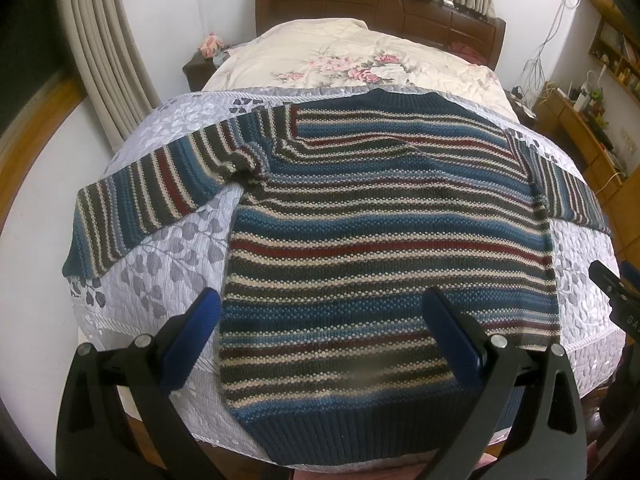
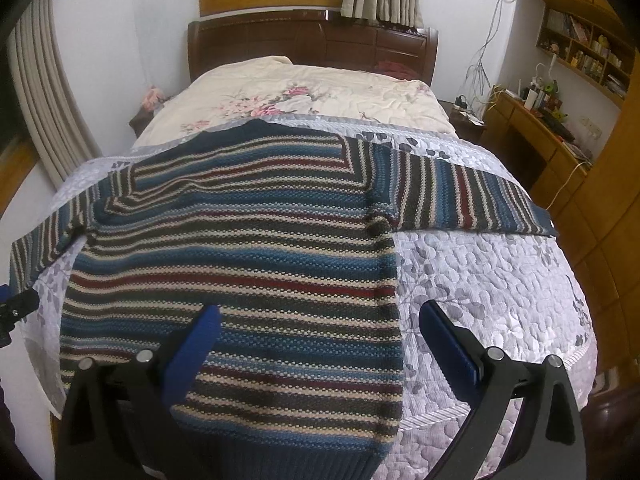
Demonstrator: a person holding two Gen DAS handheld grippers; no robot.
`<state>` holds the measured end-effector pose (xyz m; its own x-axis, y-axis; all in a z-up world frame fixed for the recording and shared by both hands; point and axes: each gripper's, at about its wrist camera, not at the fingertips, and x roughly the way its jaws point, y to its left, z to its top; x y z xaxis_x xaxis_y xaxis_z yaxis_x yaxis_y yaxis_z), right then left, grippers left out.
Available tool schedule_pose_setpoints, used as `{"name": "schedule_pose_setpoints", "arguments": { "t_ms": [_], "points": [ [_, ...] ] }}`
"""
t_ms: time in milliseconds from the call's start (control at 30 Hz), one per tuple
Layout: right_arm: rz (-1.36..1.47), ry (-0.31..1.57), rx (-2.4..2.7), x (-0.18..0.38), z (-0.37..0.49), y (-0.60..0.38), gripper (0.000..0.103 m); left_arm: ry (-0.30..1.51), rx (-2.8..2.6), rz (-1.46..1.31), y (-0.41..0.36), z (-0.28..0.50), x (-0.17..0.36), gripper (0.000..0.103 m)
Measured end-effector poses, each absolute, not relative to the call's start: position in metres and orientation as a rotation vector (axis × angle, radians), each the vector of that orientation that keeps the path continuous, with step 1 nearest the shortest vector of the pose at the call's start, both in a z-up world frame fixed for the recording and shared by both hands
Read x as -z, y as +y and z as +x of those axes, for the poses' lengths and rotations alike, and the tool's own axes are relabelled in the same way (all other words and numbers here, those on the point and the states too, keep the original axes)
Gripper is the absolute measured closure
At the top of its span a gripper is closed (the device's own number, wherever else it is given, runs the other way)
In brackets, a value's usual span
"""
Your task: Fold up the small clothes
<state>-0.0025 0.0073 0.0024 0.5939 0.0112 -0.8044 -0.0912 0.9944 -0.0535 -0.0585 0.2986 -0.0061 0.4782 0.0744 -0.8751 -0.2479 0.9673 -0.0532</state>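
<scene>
Lying flat on the bed [image 1: 168, 280], the sweater [image 1: 380, 220] has not been folded at all; sleeves are spread wide. Left gripper [image 1: 320, 320] and right gripper [image 2: 320, 328] are held spread above its hem, pinching nothing.

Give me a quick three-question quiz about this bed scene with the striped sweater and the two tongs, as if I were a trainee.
1. True or false: the striped sweater lies spread flat with both sleeves out to the sides.
2. Multiple choice: what does the sweater rest on? A) a bare wooden floor B) a grey leaf-print quilt C) a desk
3. Fill in: both the left tongs and the right tongs are ____, holding nothing.

Key: 1 true; 2 B; 3 open.
</scene>
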Motion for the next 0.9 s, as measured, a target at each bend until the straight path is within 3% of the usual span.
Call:
{"name": "schedule_pose_setpoints", "arguments": {
  "t_ms": [900],
  "points": [
    [-0.087, 0.936, -0.063, -0.0007, -0.0021, 0.0099, 0.004, 1.062, -0.199, -0.177, 0.2995, -0.0585, 0.0101, 0.003]
  ]
}}
